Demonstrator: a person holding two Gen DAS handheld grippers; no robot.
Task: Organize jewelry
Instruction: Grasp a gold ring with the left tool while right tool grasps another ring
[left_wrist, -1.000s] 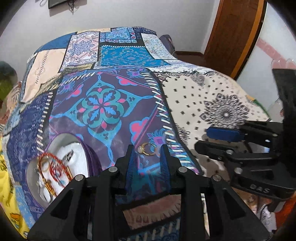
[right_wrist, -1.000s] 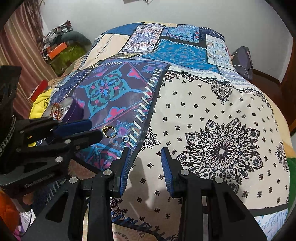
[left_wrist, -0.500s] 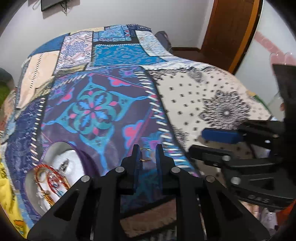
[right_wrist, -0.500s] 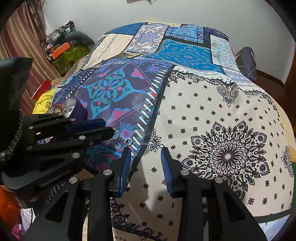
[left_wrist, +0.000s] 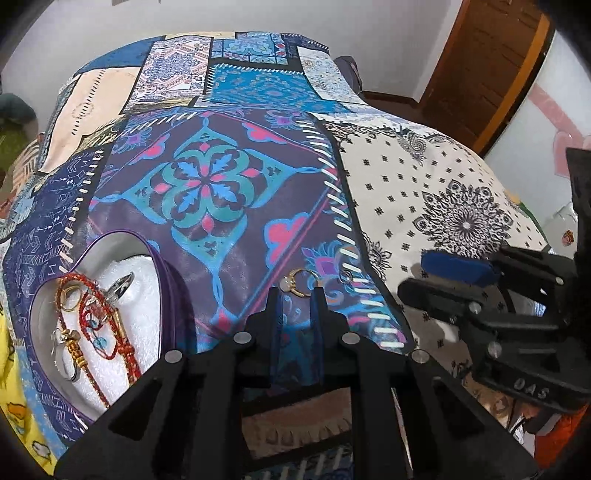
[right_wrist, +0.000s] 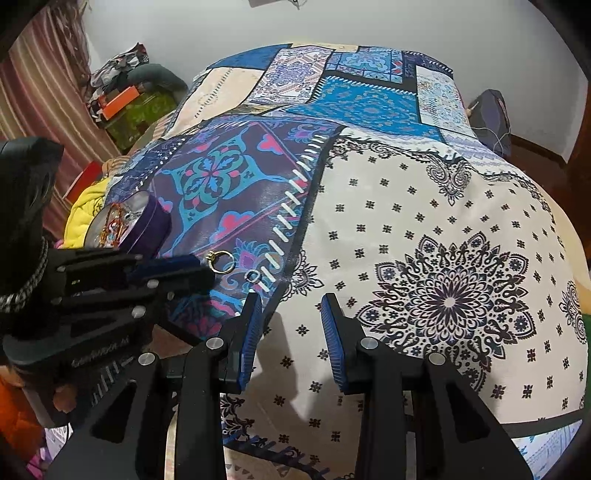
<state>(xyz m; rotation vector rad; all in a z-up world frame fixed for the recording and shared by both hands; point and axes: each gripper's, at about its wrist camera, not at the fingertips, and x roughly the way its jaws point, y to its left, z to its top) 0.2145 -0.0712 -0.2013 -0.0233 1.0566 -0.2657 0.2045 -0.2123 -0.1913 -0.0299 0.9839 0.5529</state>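
A gold ring (left_wrist: 301, 282) with a pale stone lies on the patterned bedspread, right at the tips of my left gripper (left_wrist: 295, 295). The left jaws stand narrowly apart with the ring just ahead of them, not clamped. The ring also shows in the right wrist view (right_wrist: 221, 260), next to a small silver ring (right_wrist: 252, 276). A heart-shaped purple box (left_wrist: 162, 280) with white lining holds red cords, gold rings and several other pieces, left of my left gripper. My right gripper (right_wrist: 291, 306) is open and empty over the cream part of the spread.
The bedspread (right_wrist: 424, 229) covers a bed that drops away at the near edge. A wooden door (left_wrist: 487, 62) stands at the back right. Clothes and boxes (right_wrist: 125, 99) lie on the floor left of the bed.
My left gripper narrowed its jaws, then reopened slightly, with the gold ring now just ahead of its tips. The right gripper has barely moved.
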